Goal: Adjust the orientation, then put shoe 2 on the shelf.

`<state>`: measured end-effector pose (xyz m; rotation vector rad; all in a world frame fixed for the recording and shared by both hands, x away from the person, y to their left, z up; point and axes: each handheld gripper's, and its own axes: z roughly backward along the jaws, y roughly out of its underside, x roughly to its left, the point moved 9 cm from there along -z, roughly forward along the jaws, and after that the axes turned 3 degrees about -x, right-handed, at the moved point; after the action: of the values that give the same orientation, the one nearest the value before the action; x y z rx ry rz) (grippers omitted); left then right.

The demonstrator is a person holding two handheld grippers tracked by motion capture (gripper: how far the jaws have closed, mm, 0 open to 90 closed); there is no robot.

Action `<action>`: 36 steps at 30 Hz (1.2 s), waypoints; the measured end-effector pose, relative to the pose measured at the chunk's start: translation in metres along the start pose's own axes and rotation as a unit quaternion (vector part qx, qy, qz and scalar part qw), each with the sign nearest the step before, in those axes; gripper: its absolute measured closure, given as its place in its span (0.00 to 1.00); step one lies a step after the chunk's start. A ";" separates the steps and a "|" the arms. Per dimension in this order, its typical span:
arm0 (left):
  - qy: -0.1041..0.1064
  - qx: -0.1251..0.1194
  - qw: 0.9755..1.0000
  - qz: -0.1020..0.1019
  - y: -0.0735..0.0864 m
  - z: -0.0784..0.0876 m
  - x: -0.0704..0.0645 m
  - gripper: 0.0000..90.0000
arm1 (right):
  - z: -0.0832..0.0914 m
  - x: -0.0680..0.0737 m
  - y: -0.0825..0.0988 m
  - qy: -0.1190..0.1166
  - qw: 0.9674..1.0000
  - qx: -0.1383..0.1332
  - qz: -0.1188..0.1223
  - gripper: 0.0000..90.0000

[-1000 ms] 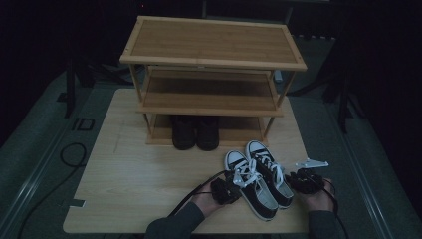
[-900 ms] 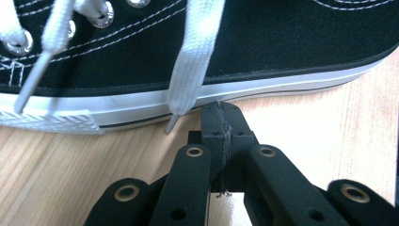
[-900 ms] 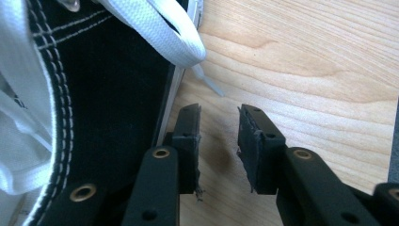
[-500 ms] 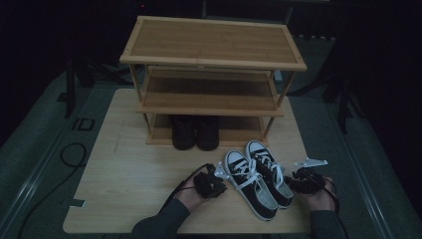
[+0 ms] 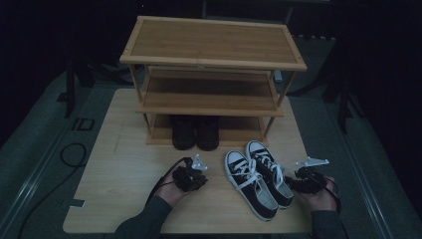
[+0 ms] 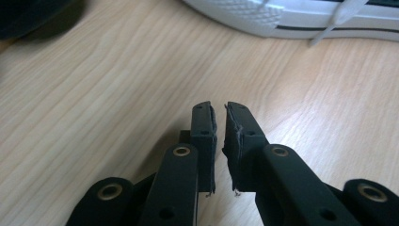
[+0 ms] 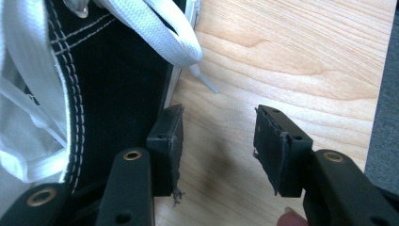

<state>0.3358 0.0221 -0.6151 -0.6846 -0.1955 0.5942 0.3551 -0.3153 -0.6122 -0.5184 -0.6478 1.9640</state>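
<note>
Two black-and-white sneakers [image 5: 249, 186] [image 5: 271, 172] lie side by side on the wooden table [image 5: 124, 154], in front of the shoe rack. My left gripper [image 5: 191, 178] hovers over bare wood to their left; its jaws [image 6: 219, 110] have just been opening and stand a narrow slit apart with nothing between them. A white sneaker sole [image 6: 291, 19] crosses the top of the left gripper view. My right gripper [image 5: 298, 181] sits at the right sneaker's outer side. Its jaws [image 7: 219, 117] have just been opening; only table lies between them, and the left one rests beside the black canvas [image 7: 117, 70].
A three-shelf bamboo rack [image 5: 211, 45] stands at the back of the table, with a pair of black boots [image 5: 195, 132] under its lowest shelf. A white lace [image 7: 155, 28] hangs over the sneaker's side. Dark floor and a cable [image 5: 72, 154] lie left of the table.
My left gripper has drawn away leftward from the left sneaker onto bare table. The right gripper stays beside the right sneaker. Both sneakers rest where they were.
</note>
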 end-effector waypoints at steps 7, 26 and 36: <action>-0.028 -0.007 0.999 0.019 0.010 0.013 0.019 0.89 | 0.004 0.000 -0.003 0.001 1.000 0.000 0.001 0.57; -0.084 -0.005 0.995 0.054 0.046 0.037 0.061 0.82 | 0.019 0.009 -0.012 -0.020 1.000 -0.006 0.011 0.55; -0.096 -0.003 0.994 0.061 0.053 0.036 0.070 0.77 | 0.033 0.016 -0.019 -0.024 0.999 -0.007 0.029 0.58</action>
<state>0.3566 0.1147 -0.6230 -0.6489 -0.3356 0.7777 0.3406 -0.3010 -0.5765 -0.5040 -0.6839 2.0329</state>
